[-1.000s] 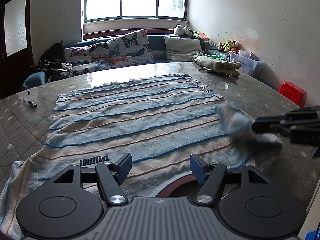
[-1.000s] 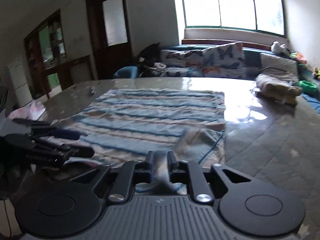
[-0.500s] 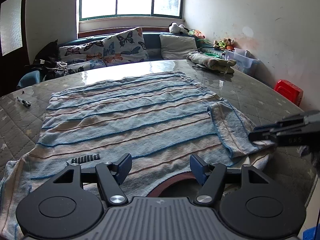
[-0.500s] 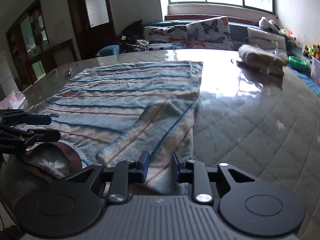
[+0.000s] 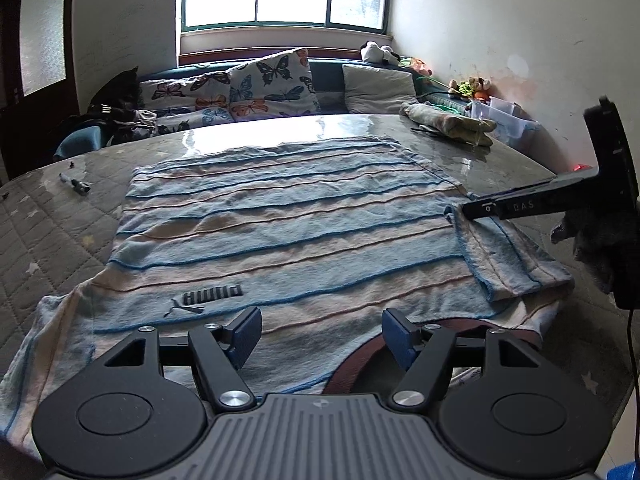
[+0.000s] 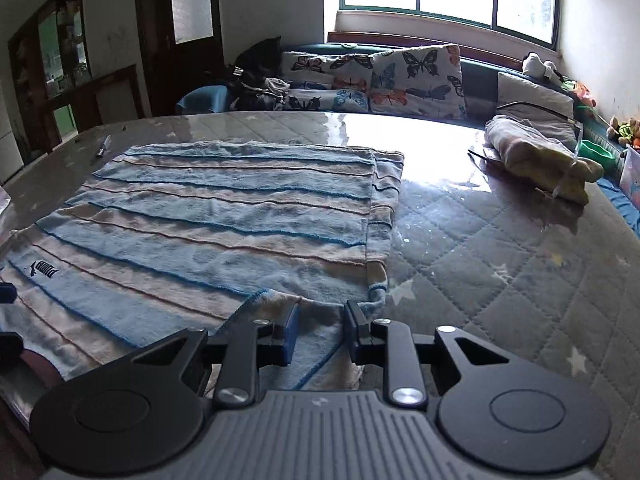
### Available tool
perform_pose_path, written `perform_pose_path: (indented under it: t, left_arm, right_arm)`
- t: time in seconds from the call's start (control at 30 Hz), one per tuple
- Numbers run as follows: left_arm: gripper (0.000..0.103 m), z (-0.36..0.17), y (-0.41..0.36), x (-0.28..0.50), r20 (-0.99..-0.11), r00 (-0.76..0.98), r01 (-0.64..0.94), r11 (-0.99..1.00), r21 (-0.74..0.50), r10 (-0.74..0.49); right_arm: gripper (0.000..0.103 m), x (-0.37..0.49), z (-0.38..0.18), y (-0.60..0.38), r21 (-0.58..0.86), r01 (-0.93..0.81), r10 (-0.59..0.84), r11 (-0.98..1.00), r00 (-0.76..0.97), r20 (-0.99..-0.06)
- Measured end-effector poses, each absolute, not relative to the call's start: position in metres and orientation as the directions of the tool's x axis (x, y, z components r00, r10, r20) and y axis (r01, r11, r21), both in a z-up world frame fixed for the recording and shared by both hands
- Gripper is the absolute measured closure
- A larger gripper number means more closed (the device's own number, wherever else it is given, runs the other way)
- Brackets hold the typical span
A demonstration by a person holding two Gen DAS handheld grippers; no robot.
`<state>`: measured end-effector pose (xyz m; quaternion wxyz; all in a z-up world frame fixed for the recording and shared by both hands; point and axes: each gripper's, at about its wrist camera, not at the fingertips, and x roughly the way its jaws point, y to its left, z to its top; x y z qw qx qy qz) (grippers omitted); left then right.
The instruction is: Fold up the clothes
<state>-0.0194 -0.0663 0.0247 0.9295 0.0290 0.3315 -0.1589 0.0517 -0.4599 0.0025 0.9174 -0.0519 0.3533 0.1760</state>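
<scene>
Striped shirt, flat on counter; right sleeve folded inward. Left tongs wide, empty; right tongs parted, empty. Align sleeve edges squarely.

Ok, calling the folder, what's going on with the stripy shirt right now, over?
Left gripper open, empty. Right gripper open, over the folded-in sleeve. Blue-and-beige striped knit shirt flat on the quilted table, other sleeve unfolded. Nothing in the way.

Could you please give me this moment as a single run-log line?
garment: striped shirt flat on table | sleeve folded inward | right tool open over sleeve | left tool open near collar
</scene>
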Motion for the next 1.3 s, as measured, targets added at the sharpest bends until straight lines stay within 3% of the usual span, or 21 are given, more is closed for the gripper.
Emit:
perform_pose_path:
  t: [0.13,0.23,0.4,0.5,0.6,0.93,1.1,1.2,1.23,1.3]
  left_arm:
    - [0.03,0.026,-0.053,-0.025,-0.622,0.74,0.286,0.957,-0.055,-0.257]
    - [0.029,0.026,-0.04,-0.033,-0.62,0.749,0.253,0.966,-0.057,-0.233]
    - [0.026,0.024,-0.01,-0.052,-0.615,0.772,0.137,0.987,-0.085,-0.16]
    - [0.025,0.022,0.013,-0.062,-0.613,0.785,0.043,0.995,-0.093,-0.092]
    - [0.015,0.022,0.035,-0.07,-0.608,0.794,-0.053,0.994,-0.095,-0.015]
    - [0.016,0.022,0.092,-0.073,-0.612,0.768,-0.334,0.933,-0.132,0.188]
    - [0.034,0.017,0.107,-0.069,-0.643,0.736,-0.391,0.908,-0.151,0.21]
    - [0.055,0.015,0.111,-0.067,-0.649,0.727,-0.412,0.898,-0.154,0.223]
    - [0.069,0.015,0.112,-0.066,-0.648,0.727,-0.416,0.896,-0.152,0.227]
    - [0.083,0.014,0.112,-0.066,-0.646,0.725,-0.426,0.892,-0.148,0.239]
  right_arm:
    - [0.077,0.037,0.012,-0.463,0.039,-0.362,0.297,0.931,0.695,-0.655]
    - [0.063,0.016,0.017,-0.46,0.023,-0.399,0.316,0.917,0.689,-0.653]
    - [0.057,-0.005,0.007,-0.454,0.017,-0.426,0.328,0.904,0.668,-0.668]
    - [0.056,-0.008,0.004,-0.454,0.03,-0.414,0.327,0.91,0.671,-0.665]
    - [0.053,-0.009,0.003,-0.453,0.044,-0.405,0.331,0.913,0.673,-0.662]
    - [0.051,-0.01,0.001,-0.45,0.061,-0.394,0.333,0.917,0.675,-0.659]
    - [0.05,-0.01,0.001,-0.45,0.063,-0.393,0.334,0.918,0.675,-0.658]
    - [0.05,-0.01,0.001,-0.45,0.065,-0.393,0.335,0.917,0.675,-0.657]
    - [0.049,-0.01,0.0,-0.45,0.065,-0.393,0.336,0.917,0.675,-0.657]
    - [0.048,-0.01,0.0,-0.45,0.067,-0.392,0.337,0.917,0.676,-0.656]
